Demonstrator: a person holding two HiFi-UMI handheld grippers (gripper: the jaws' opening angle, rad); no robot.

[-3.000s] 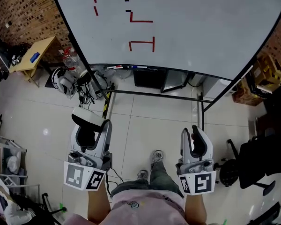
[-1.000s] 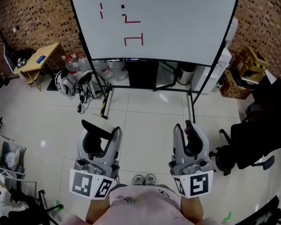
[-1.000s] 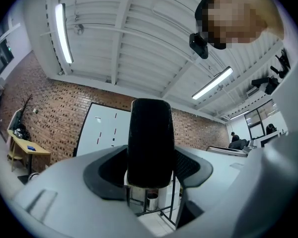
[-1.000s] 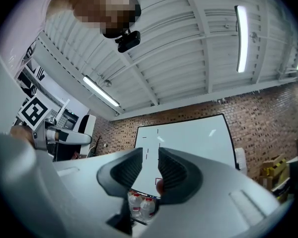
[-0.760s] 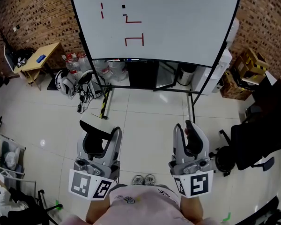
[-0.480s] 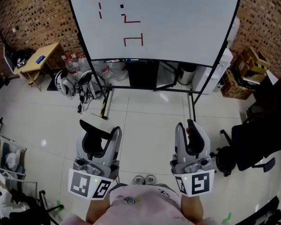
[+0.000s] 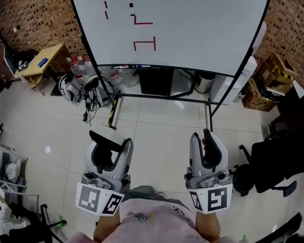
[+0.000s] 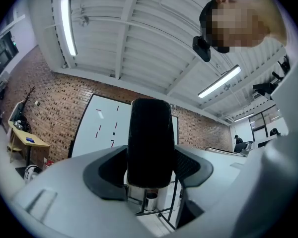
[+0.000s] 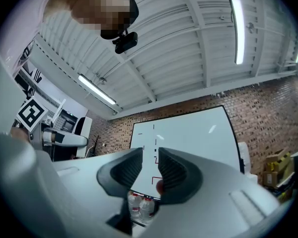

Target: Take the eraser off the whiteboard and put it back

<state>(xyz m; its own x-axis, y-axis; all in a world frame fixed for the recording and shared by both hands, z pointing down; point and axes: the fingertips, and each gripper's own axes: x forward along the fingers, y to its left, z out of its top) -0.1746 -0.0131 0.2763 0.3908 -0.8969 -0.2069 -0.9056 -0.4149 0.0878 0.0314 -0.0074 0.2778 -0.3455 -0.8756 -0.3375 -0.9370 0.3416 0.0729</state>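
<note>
The whiteboard (image 7: 202, 24) stands ahead on its frame, with red marks (image 7: 144, 44) at its upper left. My left gripper (image 7: 110, 146) is low in the head view and is shut on a black eraser (image 7: 101, 137), well short of the board. From the left gripper view the eraser (image 8: 150, 138) stands upright between the jaws of the left gripper (image 8: 150, 157) and hides part of the whiteboard (image 8: 102, 125). My right gripper (image 7: 201, 138) hangs beside it, shut and empty. Seen from the right gripper (image 9: 150, 165), the whiteboard (image 9: 193, 138) shows beyond its jaws.
The board's stand has a low crossbar (image 7: 162, 97) over the tiled floor. A small wooden table (image 7: 38, 62), water bottles (image 7: 78, 65) and gear with cables (image 7: 71, 87) lie at the left. A black office chair (image 7: 278, 158) and cardboard boxes (image 7: 276, 70) are at the right.
The person and both grippers have come a little closer to the whiteboard, which now fills more of the head view. The shoes are no longer seen. The eraser stays in the left grip.
</note>
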